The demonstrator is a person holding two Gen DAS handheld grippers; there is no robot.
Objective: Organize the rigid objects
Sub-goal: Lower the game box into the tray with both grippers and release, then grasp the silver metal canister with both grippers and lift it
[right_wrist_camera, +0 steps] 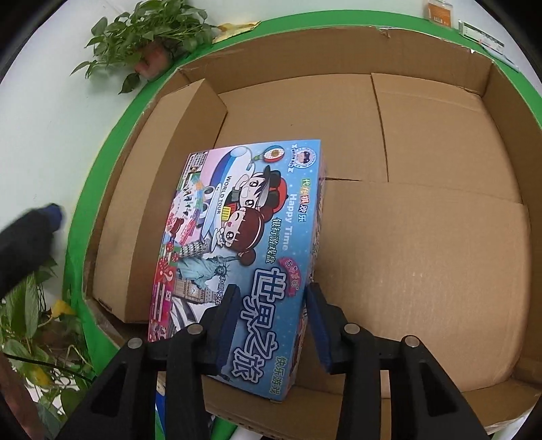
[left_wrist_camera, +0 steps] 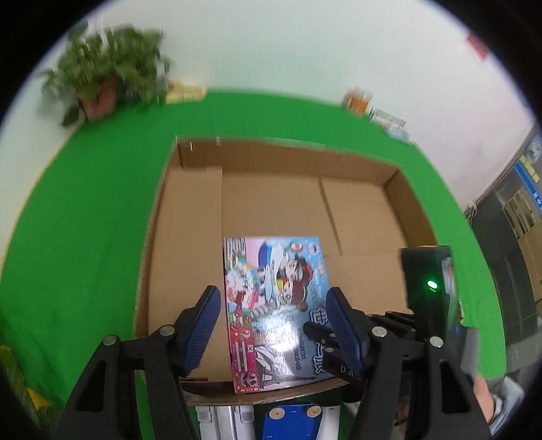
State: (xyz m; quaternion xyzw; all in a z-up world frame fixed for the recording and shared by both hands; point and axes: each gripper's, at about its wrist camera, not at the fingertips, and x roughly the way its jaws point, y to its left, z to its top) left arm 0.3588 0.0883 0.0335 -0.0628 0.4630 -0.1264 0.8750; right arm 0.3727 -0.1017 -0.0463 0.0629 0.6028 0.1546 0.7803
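A colourful board game box (left_wrist_camera: 274, 298) (right_wrist_camera: 257, 220) lies tilted inside a large open cardboard box (left_wrist_camera: 271, 155) (right_wrist_camera: 423, 237), near its front left. My right gripper (right_wrist_camera: 272, 321) is shut on the game box's near right corner, one pad on the printed cover and the other on the side. That gripper's camera housing with a green light (left_wrist_camera: 427, 287) shows in the left wrist view. My left gripper (left_wrist_camera: 272, 328) hovers open above the game box with nothing between its pads. It appears as a dark blur (right_wrist_camera: 30, 233) at the left edge of the right wrist view.
The cardboard box stands on a green table (left_wrist_camera: 84, 203). A potted plant (left_wrist_camera: 101, 78) (right_wrist_camera: 149, 37) is at the back left, with small packets (left_wrist_camera: 359, 100) (right_wrist_camera: 440, 13) at the back right. More leaves (right_wrist_camera: 27, 321) hang at the front left. A white and blue object (left_wrist_camera: 291, 419) sits below the box's front edge.
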